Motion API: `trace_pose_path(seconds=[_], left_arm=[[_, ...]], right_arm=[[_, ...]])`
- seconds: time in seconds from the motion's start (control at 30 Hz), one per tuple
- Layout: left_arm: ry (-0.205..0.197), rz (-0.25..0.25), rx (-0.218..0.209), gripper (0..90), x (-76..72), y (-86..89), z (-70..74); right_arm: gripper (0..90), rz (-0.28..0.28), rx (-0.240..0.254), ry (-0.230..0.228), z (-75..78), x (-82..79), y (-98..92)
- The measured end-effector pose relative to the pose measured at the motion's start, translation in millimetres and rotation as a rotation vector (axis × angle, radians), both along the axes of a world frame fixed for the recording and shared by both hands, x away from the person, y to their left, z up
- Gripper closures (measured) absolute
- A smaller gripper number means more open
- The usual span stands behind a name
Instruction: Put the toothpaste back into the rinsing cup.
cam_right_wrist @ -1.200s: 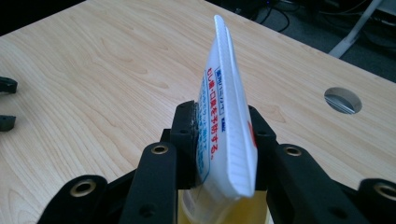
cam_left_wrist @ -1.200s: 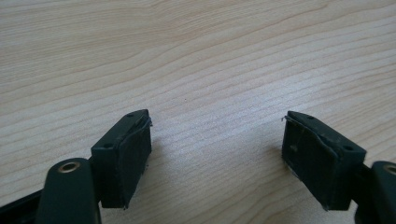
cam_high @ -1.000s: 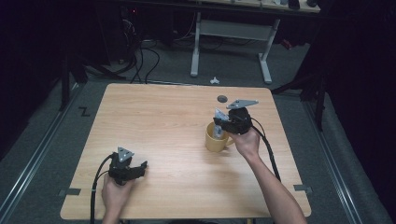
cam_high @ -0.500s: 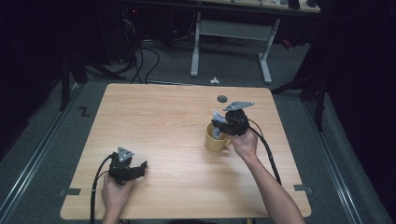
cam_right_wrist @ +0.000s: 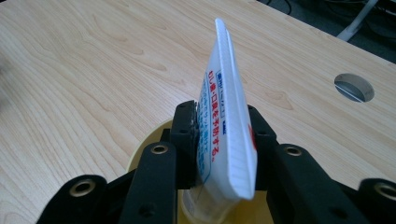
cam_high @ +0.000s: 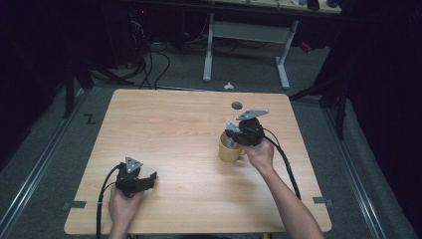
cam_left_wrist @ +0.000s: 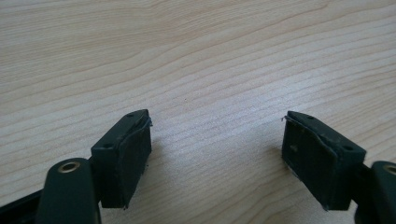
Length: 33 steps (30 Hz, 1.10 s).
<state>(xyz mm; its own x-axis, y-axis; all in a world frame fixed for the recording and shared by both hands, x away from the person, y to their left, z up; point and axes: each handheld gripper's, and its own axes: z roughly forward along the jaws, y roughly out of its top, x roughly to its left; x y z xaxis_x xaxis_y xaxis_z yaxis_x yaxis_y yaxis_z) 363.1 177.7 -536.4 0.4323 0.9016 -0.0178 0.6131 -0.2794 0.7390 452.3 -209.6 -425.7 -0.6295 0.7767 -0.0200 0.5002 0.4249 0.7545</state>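
Observation:
My right gripper (cam_high: 235, 137) (cam_right_wrist: 223, 140) is shut on a white toothpaste tube (cam_right_wrist: 226, 116) with red and blue print. The tube (cam_high: 229, 138) stands with its flat crimped end up and its lower end inside a yellow mug (cam_high: 230, 149) (cam_right_wrist: 140, 156) on the right half of the wooden table (cam_high: 184, 124). The gripper hovers just over the mug's mouth. Near the front left of the table my left gripper (cam_high: 149, 180) (cam_left_wrist: 217, 156) rests low over the bare wood, open, with nothing between its pads (cam_left_wrist: 128, 156).
A round cable hole (cam_high: 237, 105) (cam_right_wrist: 354, 87) lies in the table behind the mug. Cables trail from both grippers over the front edge. Beyond the table stand a desk frame (cam_high: 246, 45) and floor cables. Bare wood stretches between the two hands.

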Motion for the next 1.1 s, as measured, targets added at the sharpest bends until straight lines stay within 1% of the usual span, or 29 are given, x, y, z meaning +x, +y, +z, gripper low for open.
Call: trace_pose_path(seconds=[0.1, 0.2, 0.37, 0.5, 0.6, 0.77, 0.9, 0.93, 1.03, 1.07, 1.1], left_arm=[[0.0, 0.0, 0.0, 24.3, 0.0, 0.0, 0.0], [0.0, 0.0, 0.0, 24.3, 0.0, 0.0, 0.0], [0.0, 0.0, 0.0, 24.3, 0.0, 0.0, 0.0], [0.0, 0.0, 0.0, 24.3, 0.0, 0.0, 0.0], [0.0, 0.0, 0.0, 24.4, 0.0, 0.0, 0.0], [0.0, 0.001, 0.0, 24.3, 0.0, 0.0, 0.0], [0.0, 0.001, 0.0, 24.4, 0.0, 0.0, 0.0], [0.0, 0.001, 0.0, 24.3, 0.0, 0.0, 0.0], [0.0, 0.001, 0.0, 24.4, 0.0, 0.0, 0.0], [0.0, 0.001, 0.0, 24.4, 0.0, 0.0, 0.0], [0.0, 0.001, 0.0, 24.3, 0.0, 0.0, 0.0]], right_arm=[[70.7, -0.002, 0.002, 0.013, -1.9, 0.1, 0.0], [70.7, -0.001, -0.003, 0.015, -3.6, 0.3, -0.4], [70.1, 0.0, 0.006, 0.016, -5.5, -0.1, -2.7], [69.2, 0.01, -0.016, 0.011, -4.5, -2.3, -2.6], [68.8, 0.014, -0.024, 0.016, -3.6, -3.0, -3.8], [67.8, 0.009, -0.009, 0.025, -3.3, -3.1, -7.0], [64.4, 0.016, -0.005, 0.023, -2.4, -4.3, -6.7], [61.5, 0.016, -0.002, 0.017, -1.5, -4.9, -6.1], [58.4, 0.015, 0.007, 0.027, -1.0, -4.6, -5.7], [54.9, 0.018, 0.001, 0.022, -1.0, -4.3, -5.3], [54.9, 0.018, 0.001, 0.022, -1.0, -4.3, -5.3]])
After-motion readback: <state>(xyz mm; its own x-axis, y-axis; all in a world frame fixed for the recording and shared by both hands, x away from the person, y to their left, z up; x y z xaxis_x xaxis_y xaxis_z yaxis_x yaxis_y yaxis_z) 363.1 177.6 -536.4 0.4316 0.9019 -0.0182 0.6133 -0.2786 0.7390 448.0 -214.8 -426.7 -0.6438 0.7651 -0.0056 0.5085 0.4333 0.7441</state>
